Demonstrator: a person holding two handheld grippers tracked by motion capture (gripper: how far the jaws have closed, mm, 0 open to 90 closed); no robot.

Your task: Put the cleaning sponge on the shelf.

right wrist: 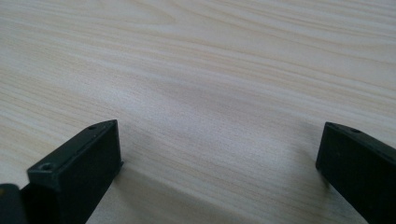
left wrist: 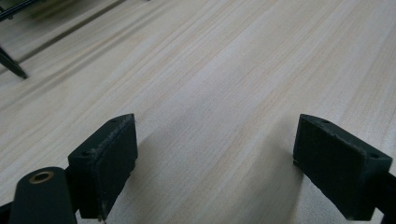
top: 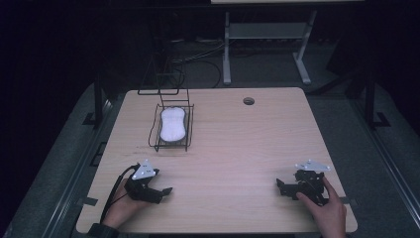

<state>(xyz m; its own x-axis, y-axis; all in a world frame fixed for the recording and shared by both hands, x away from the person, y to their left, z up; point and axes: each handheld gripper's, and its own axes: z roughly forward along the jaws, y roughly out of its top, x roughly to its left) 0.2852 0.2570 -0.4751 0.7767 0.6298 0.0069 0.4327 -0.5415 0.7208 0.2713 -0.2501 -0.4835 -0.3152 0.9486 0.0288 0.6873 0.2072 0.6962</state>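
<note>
- The left gripper (top: 166, 191) and right gripper (top: 280, 186) are rested low on the table (top: 237, 148), jaws spread wide, nothing held.
- The soap (top: 173, 124) is seen farther off, lying in the wire rack (top: 157, 144).
- It is probably best approached from above, jaws kept clear of the wires.

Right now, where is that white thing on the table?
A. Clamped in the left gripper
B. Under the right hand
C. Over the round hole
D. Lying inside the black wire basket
D: the white thing lies within the black wire basket, far from both grippers.
</note>
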